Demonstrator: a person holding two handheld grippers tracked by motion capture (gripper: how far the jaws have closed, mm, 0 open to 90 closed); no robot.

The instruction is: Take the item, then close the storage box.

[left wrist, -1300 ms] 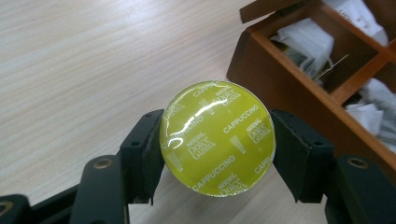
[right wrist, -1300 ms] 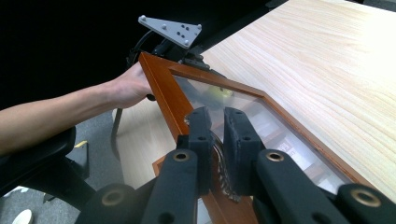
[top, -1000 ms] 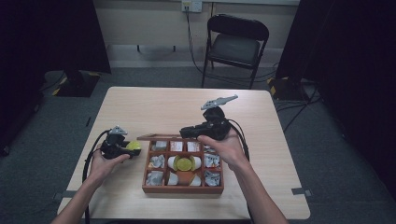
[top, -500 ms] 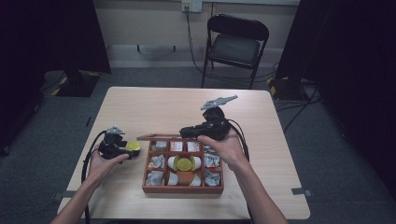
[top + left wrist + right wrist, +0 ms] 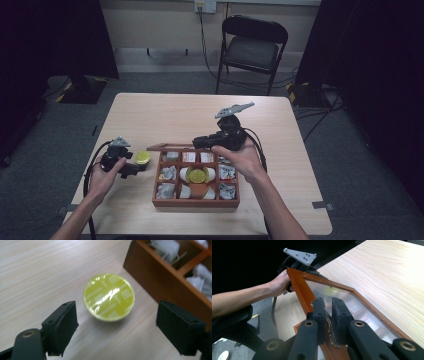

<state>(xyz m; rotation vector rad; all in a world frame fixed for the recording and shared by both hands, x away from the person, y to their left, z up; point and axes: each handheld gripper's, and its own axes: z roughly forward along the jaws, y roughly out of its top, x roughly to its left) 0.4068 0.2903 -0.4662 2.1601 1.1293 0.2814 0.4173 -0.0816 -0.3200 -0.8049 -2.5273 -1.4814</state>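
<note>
The yellow capsule (image 5: pixel 109 297) sits foil-up on the table (image 5: pixel 37 272), between and just ahead of the left gripper (image 5: pixel 126 327), whose jaws have just been opening and stand clear of it on both sides. The wooden box (image 5: pixel 160 280) lies just beyond the capsule. The right gripper (image 5: pixel 329 315) pinches the edge of the box's glass-paned lid (image 5: pixel 298 287), holding it raised.

Table: my pale wood table (image 5: pixel 190 112).
Capsule: yellow-green capsule (image 5: pixel 142 158) sits on it, foil up, just left of the box.
Box: wooden box (image 5: pixel 195 202) with compartments rests near my edge, around the middle.
Rest of top: bare wood.
</note>
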